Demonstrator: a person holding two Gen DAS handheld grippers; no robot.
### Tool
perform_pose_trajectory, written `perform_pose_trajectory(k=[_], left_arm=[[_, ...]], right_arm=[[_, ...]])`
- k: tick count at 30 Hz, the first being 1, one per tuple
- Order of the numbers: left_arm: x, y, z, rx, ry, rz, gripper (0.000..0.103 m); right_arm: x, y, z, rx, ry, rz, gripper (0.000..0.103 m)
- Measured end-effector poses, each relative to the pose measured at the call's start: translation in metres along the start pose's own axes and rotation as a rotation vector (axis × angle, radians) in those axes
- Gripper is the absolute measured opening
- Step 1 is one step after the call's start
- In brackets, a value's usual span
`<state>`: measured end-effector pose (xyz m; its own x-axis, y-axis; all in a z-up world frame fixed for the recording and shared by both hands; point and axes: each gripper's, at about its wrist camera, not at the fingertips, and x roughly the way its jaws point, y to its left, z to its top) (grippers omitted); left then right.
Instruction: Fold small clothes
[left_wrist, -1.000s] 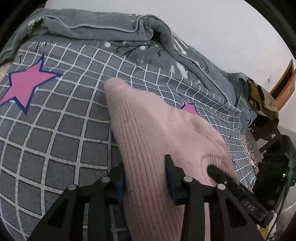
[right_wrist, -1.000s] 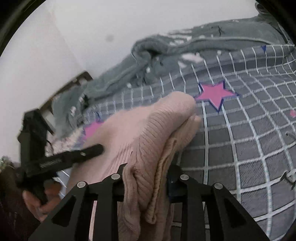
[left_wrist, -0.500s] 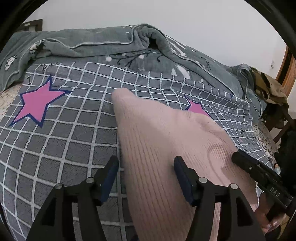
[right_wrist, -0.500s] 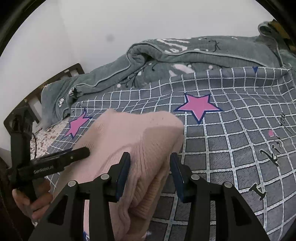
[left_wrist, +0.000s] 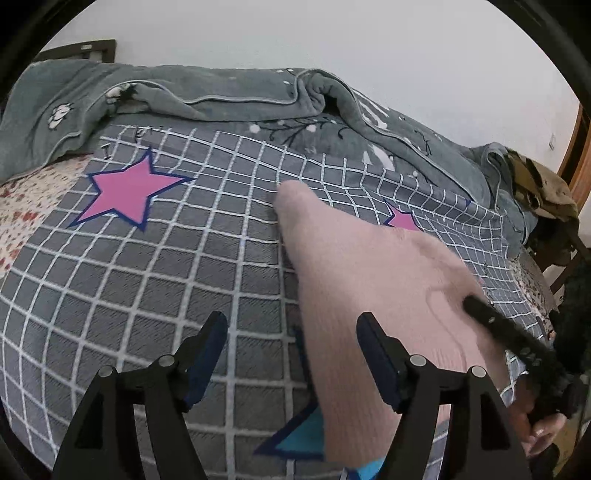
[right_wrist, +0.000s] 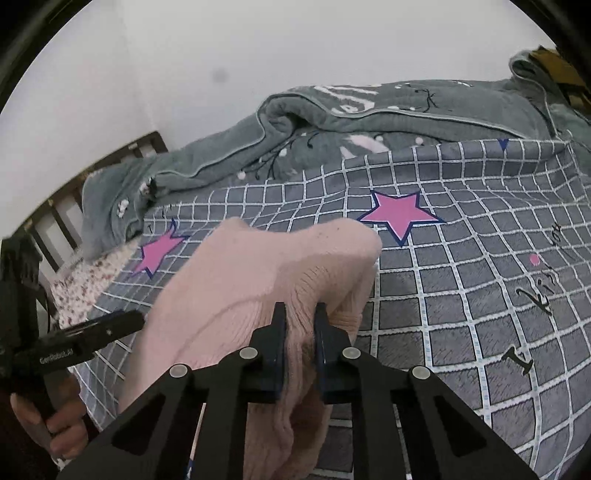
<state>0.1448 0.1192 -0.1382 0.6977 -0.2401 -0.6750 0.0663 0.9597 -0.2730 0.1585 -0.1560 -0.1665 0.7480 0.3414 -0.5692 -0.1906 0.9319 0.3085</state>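
Observation:
A pink ribbed knit garment (left_wrist: 369, 288) lies folded on the grey checked bedspread (left_wrist: 147, 280). My left gripper (left_wrist: 291, 332) is open and empty, its jaws wide apart over the garment's left edge. In the right wrist view my right gripper (right_wrist: 300, 314) is shut on a bunched fold of the pink garment (right_wrist: 266, 273) near its right edge. The right gripper also shows in the left wrist view (left_wrist: 517, 339) at the garment's far side, and the left gripper shows in the right wrist view (right_wrist: 96, 328).
A rumpled grey-green blanket (left_wrist: 229, 96) lies along the back of the bed by the white wall. Pink stars (left_wrist: 129, 192) mark the bedspread. A wooden bed frame (right_wrist: 74, 184) stands at left, a chair with clothes (left_wrist: 543, 192) at right.
My left gripper let go of the garment, opened wide and pulled back. My right gripper opened half a second ago and has shut again on a fold of the garment.

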Motion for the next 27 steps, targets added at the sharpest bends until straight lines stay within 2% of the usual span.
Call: perform_pose_trajectory(k=[3,5,8,14,16,19,21,25,27], left_arm=[[-0.010,0.010,-0.005,-0.021,-0.010,-0.003,0.071],[-0.016,0.017,-0.010,-0.040,-0.012,-0.001,0.071],[-0.020,0.024,-0.014,-0.066,-0.007,-0.003,0.071],[-0.026,0.023,-0.022,-0.073,-0.002,-0.015,0.071],[-0.028,0.020,-0.024,-0.061,-0.001,-0.012,0.071],[-0.032,0.018,-0.027,-0.046,-0.007,-0.012,0.071],[-0.034,0.017,-0.028,-0.041,-0.011,-0.010,0.071],[-0.033,0.017,-0.029,-0.054,-0.001,-0.024,0.071],[-0.032,0.013,-0.029,-0.046,0.002,-0.031,0.071]], right_arm=[[0.006,-0.010,-0.011,0.016,0.056,-0.006,0.016],[-0.004,-0.010,-0.015,0.012,0.042,-0.009,0.022],[-0.020,-0.006,-0.015,0.004,0.007,-0.002,0.025],[-0.010,-0.004,-0.012,0.048,0.012,-0.005,0.024],[-0.004,-0.004,-0.014,0.054,0.022,-0.010,0.014],[-0.016,-0.002,-0.016,0.041,-0.035,0.004,0.013],[-0.025,-0.011,-0.017,0.093,-0.057,0.044,0.012],[-0.009,-0.017,-0.026,0.094,0.020,0.009,0.013],[-0.010,-0.015,-0.029,0.072,0.027,-0.003,0.015]])
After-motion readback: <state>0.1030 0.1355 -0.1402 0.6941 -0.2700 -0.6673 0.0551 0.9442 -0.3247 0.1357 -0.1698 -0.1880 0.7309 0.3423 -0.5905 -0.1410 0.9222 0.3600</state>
